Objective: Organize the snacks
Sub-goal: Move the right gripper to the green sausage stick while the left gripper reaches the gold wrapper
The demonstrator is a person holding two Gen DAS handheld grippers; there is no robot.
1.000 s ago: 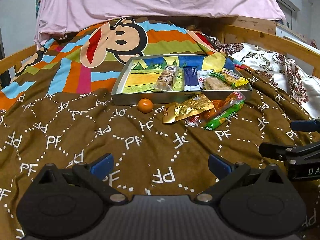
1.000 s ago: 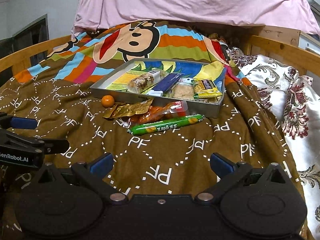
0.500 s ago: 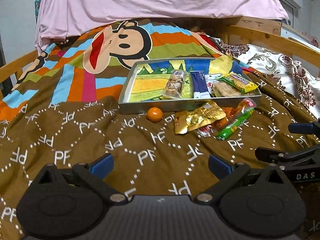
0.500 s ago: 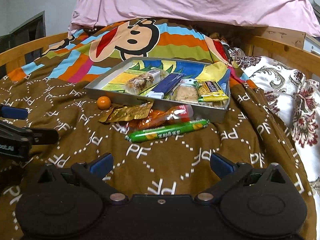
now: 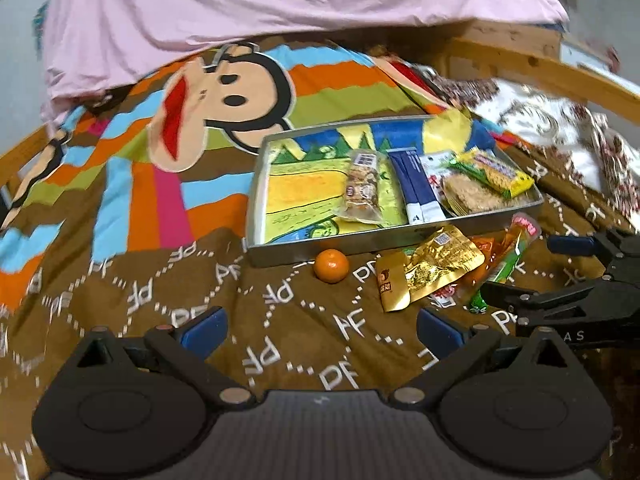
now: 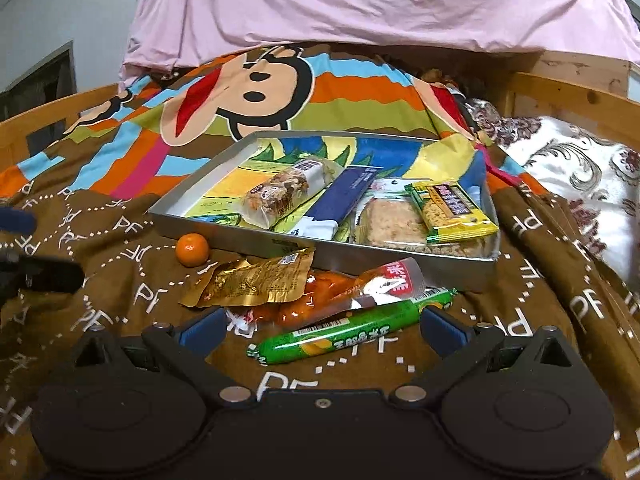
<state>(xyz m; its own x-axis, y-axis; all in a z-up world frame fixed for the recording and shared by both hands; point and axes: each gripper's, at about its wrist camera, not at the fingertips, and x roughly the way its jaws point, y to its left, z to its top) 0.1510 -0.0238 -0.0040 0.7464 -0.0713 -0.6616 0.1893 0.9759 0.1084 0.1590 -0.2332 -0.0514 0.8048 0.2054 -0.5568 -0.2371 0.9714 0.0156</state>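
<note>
A metal tray (image 5: 256,200) (image 6: 192,220) with a colourful bottom sits on the bed and holds several packaged snacks. In front of it lie a small orange (image 5: 331,265) (image 6: 193,249), a gold packet (image 5: 428,268) (image 6: 252,284), an orange-and-clear packet (image 6: 360,292) and a green sausage stick (image 6: 352,332) (image 5: 500,276). My left gripper (image 5: 320,330) is open and empty, short of the orange. My right gripper (image 6: 322,326) is open, its fingers on either side of the green stick and orange packet, not closed on them.
The snacks lie on a brown patterned blanket (image 5: 280,344) with a monkey print. A pink sheet (image 6: 360,4) hangs behind. Wooden bed rails (image 6: 580,96) run along both sides. A white floral quilt (image 6: 568,168) lies to the right.
Both grippers have moved forward toward the snacks. The right gripper's fingers now flank the green stick. Nothing has been taken hold of.
</note>
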